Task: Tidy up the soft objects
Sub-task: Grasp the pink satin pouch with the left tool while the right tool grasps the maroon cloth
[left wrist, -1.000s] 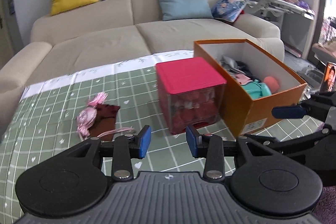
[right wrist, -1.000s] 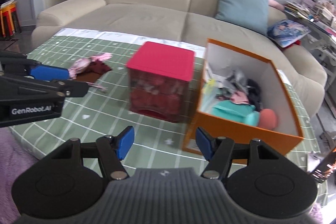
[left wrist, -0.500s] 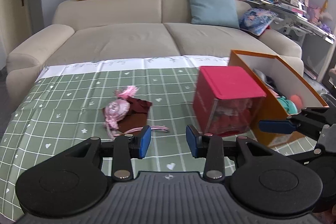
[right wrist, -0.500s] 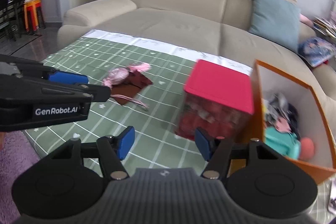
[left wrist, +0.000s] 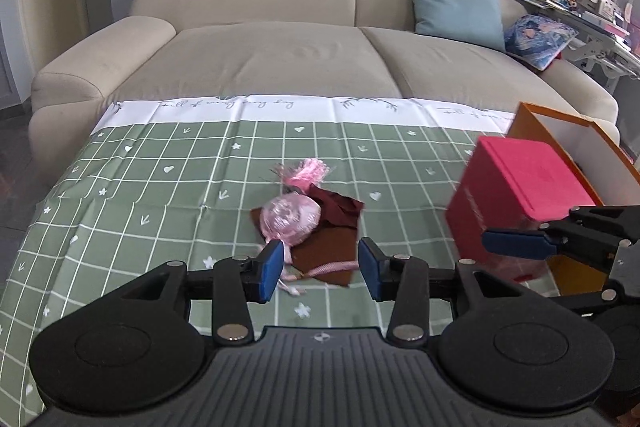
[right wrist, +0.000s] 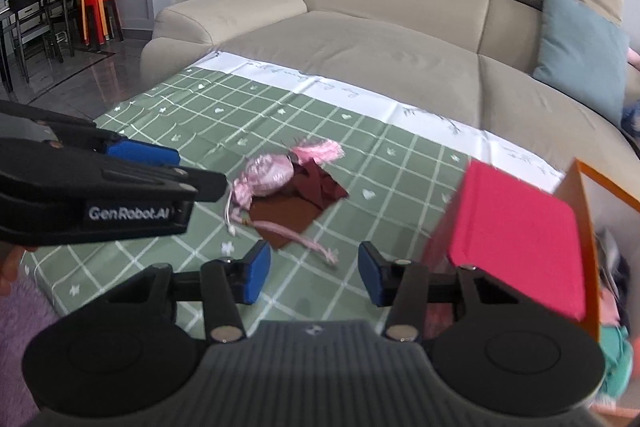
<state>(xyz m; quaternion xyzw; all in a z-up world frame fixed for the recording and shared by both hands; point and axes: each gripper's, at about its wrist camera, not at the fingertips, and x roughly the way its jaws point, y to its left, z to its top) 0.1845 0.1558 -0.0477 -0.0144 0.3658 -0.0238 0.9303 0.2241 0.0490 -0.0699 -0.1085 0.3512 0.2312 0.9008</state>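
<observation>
Both tongs hover empty above the green checked desk, near a pink pouch.

The left tongs are opening and the right tongs closing, neither gripping anything. The pink pouch lies mid-frame on a dark red cloth, just beyond the left tongs' blue pads. At the right edge, a red-lidded box stands beside an orange box.
</observation>
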